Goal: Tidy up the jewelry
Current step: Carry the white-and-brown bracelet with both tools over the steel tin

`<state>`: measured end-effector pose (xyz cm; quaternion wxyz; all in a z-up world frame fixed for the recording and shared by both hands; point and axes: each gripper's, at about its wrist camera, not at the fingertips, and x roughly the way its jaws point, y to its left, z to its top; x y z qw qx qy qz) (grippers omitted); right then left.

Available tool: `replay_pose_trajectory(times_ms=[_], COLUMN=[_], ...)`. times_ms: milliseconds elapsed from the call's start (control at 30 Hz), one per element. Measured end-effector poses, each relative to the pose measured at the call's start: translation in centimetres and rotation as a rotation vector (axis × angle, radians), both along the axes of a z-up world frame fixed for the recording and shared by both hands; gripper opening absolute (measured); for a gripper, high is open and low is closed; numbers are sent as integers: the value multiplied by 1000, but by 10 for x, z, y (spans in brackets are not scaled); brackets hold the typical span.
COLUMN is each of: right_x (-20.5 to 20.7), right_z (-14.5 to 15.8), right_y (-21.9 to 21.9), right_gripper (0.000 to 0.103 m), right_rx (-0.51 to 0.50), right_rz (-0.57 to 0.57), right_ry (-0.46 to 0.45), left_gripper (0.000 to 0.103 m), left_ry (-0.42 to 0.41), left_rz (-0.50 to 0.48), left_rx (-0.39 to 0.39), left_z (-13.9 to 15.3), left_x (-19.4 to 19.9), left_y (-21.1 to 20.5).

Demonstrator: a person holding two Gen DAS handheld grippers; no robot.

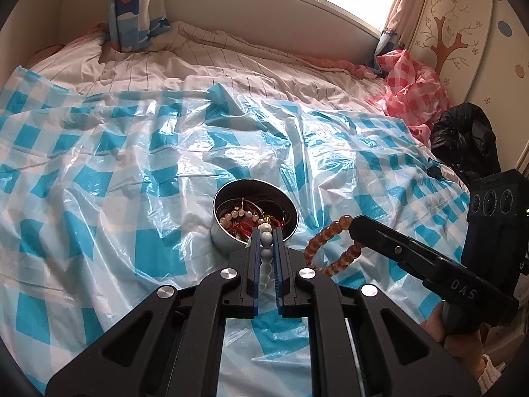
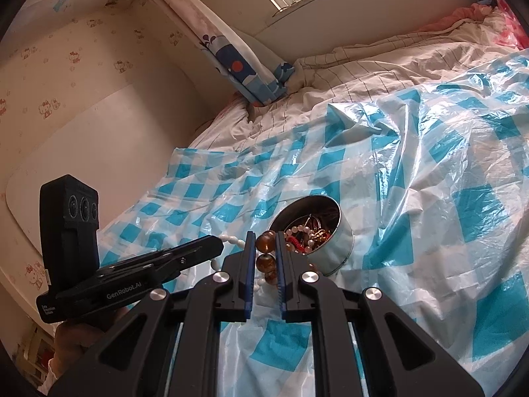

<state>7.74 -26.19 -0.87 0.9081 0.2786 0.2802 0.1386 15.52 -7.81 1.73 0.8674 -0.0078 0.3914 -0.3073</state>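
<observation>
Beside the half-filled tin [image 1: 228, 235], my left gripper [image 1: 266, 248] pinches white beads [image 1: 265, 254], right gripper [image 2: 266, 258] pinches amber beads [image 2: 266, 261]; both await stowing.

Jewelry [image 1: 251, 220] in tin [image 1: 222, 235] on sheet [image 1: 132, 165]

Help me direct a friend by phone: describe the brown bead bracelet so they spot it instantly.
On the blue-checked plastic sheet covering the bed stands a round metal tin of jewelry. Just right of it, the right gripper holds the brown bead bracelet; its large amber beads differ from the white bead strand in the left gripper.
</observation>
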Motion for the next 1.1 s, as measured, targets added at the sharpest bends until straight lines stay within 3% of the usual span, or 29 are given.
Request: replay_pose_trajectory(times_ms=[1100], right_x=[45], right_z=[-1], right_y=[-19], right_gripper=[12], right_rx=[98], right_rz=[-26], right_ry=[-28], left_gripper=[7], left_ry=[26], left_rz=[31], left_rx=[-174], left_z=[-5], left_x=[40], left_y=[-20])
